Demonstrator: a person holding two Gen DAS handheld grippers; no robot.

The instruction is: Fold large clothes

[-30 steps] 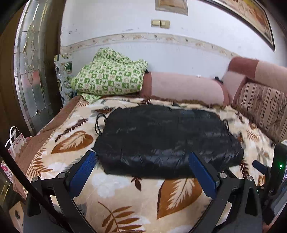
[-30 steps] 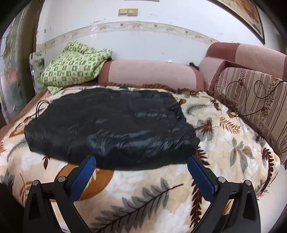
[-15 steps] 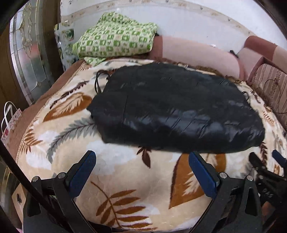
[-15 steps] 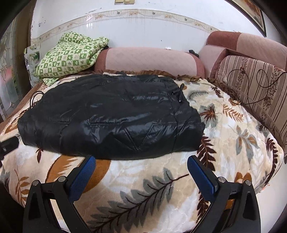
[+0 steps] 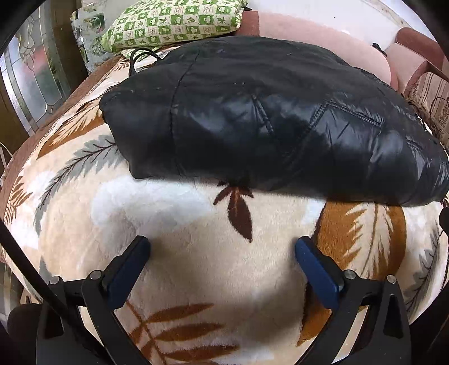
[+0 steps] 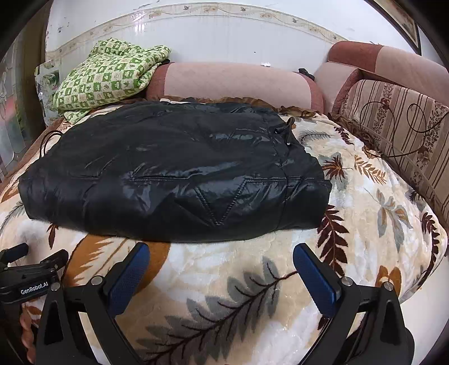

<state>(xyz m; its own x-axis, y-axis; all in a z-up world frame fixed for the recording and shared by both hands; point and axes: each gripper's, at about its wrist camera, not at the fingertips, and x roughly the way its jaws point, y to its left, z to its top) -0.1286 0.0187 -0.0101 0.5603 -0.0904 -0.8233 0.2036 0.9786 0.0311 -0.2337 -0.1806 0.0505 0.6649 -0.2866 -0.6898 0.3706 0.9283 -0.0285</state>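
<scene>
Nearest to us, the left gripper (image 5: 222, 248) and the right gripper (image 6: 221, 255) both have their blue-padded jaws spread wide and hold nothing, each hovering over a bare strip of the cream plush blanket with brown and grey leaf print (image 5: 196, 252) (image 6: 224, 280), just short of the near edge of the folded shiny black quilted jacket (image 5: 266, 118) (image 6: 174, 174). The jacket lies flat in the middle of the blanket, and in the left view its right end is cut off at the frame. Only the right view shows the free blanket to its right up to the striped brown sofa cushion (image 6: 401, 134), and behind the jacket we see the green-and-white checkered folded cloth (image 5: 174, 22) (image 6: 109, 75) and the pink bolster (image 6: 238, 84).
</scene>
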